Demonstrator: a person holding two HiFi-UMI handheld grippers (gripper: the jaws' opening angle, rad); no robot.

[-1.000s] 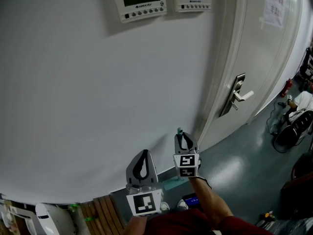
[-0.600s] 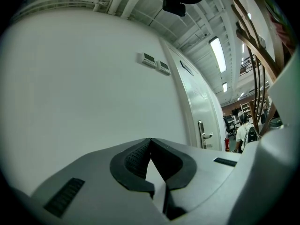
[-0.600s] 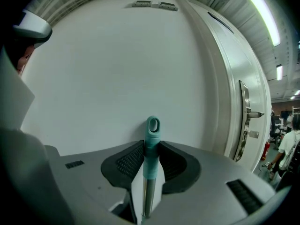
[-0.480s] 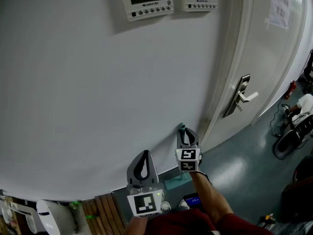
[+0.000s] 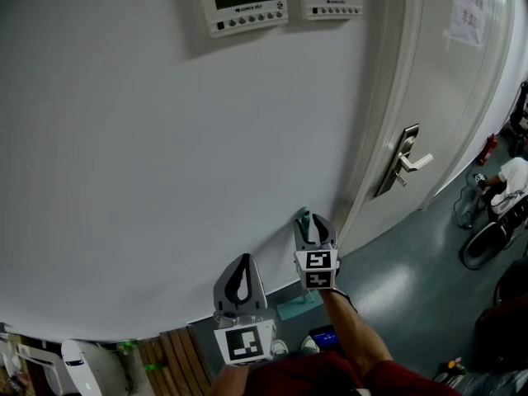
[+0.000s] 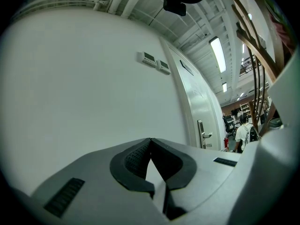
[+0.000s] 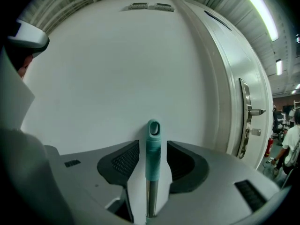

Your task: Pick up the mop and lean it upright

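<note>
Right gripper (image 7: pixel 152 149) jaws opening around mop handle (image 7: pixel 150 196) by wall (image 7: pixel 108 69) | left gripper (image 6: pixel 149 146) pressed together, empty | likely light, stiff, slippery; hold at teal grip (image 7: pixel 153 142)

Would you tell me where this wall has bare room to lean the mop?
The white wall is bare below the two white control panels, left of the white door. Crowded beside the door frame: the teal-tipped mop handle stands between the right gripper's opening jaws.
</note>
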